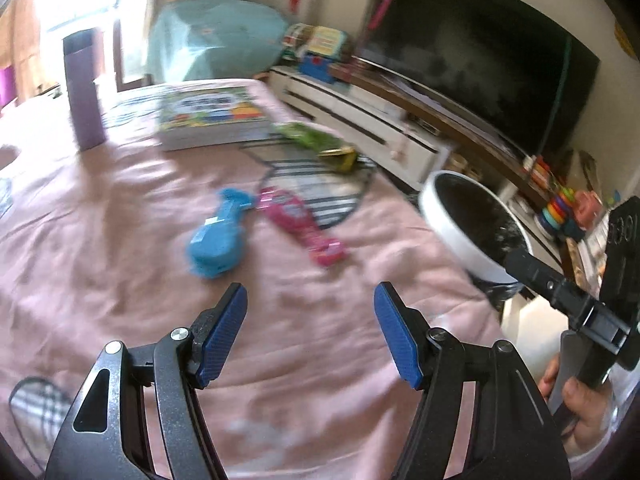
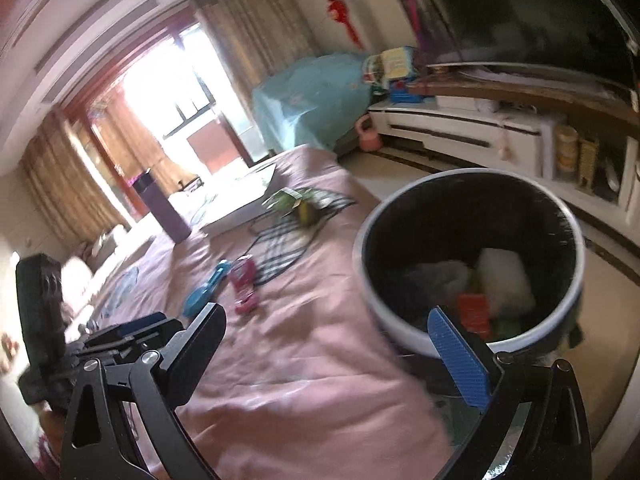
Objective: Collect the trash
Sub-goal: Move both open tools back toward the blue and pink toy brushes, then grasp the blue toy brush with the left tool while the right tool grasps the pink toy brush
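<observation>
A pink cloth covers the table (image 1: pixel 120 208). On it lie a pink wrapper (image 1: pixel 300 224) (image 2: pixel 245 285), a blue toy-like piece (image 1: pixel 218 240) (image 2: pixel 206 290) and, farther back, a green and yellow wrapper (image 1: pixel 320 144) (image 2: pixel 296 204). A white bin with a black liner (image 2: pixel 472 264) (image 1: pixel 472 220) stands off the table's right edge and holds crumpled white, red and green trash. My left gripper (image 1: pixel 310 336) hovers open over the cloth, short of the pink wrapper, nothing between its blue pads. My right gripper (image 2: pixel 332 354) stands wide open beside the bin's near rim, empty.
A purple bottle (image 1: pixel 84 88) and a stack of picture books (image 1: pixel 212 116) stand at the table's far side. A dark wire rack (image 1: pixel 316 184) lies under the green wrapper. A white TV cabinet (image 1: pixel 360 116) with a large dark screen runs along the right wall.
</observation>
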A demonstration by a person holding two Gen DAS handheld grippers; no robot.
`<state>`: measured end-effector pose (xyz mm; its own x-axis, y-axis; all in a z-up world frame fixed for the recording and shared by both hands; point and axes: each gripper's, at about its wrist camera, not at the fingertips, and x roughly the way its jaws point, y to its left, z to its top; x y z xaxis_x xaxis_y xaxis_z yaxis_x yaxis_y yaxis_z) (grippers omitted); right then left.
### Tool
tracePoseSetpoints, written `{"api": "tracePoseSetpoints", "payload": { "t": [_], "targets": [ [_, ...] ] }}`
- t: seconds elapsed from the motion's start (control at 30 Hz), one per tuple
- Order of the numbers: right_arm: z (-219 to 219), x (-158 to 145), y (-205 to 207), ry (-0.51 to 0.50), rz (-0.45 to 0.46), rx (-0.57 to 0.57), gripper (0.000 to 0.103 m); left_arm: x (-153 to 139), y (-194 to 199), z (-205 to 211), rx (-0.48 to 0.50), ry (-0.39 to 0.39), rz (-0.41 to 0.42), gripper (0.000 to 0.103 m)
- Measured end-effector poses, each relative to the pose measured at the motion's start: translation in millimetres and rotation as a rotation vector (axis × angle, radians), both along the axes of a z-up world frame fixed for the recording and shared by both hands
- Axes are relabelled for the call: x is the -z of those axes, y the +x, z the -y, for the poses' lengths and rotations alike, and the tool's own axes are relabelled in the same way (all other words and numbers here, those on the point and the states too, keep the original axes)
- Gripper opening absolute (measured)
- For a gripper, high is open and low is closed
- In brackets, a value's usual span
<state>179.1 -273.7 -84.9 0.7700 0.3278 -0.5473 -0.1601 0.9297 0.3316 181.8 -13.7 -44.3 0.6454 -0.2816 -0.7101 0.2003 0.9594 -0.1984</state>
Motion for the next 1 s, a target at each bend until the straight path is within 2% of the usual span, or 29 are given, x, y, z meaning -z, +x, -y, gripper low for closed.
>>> {"api": "tracePoseSetpoints", "payload": {
  "t": [0.2, 0.33, 0.43, 0.53, 0.7, 1.0],
  "targets": [
    [-45.0, 3.6, 4.0, -0.063, 0.016, -0.071, 0.102, 10.0, -3.0, -43.5, -0.069, 0.005, -0.017, 0.067],
    [-65.9, 8.3, 15.0, -0.087, -0.022, -0.107, 0.102, 15.9, -0.5, -59.5, -0.085, 0.016, -0.028, 0.067],
    [-75.8, 13.2, 26.1, -0.070, -0.060, -0.162, 0.100, 18.7, 3.1, -66.0, -0.089, 0.022, -0.036, 0.067],
    [-85.3, 14.0, 31.4, -0.117, -0.045, -0.154, 0.094, 21.3, 10.2, -69.1, -0.088, 0.039, -0.047, 0.067],
    [-99.3, 20.8, 49.3, -0.150, -0.083, -0.194, 0.070, 23.8, 25.1, -65.1, -0.054, 0.065, -0.056, 0.067],
    [-116.8, 37.5, 86.0, -0.197, -0.153, -0.255, 0.054, 36.9, 64.6, -48.6, 0.004, 0.103, -0.093, 0.067]
  ]
}}
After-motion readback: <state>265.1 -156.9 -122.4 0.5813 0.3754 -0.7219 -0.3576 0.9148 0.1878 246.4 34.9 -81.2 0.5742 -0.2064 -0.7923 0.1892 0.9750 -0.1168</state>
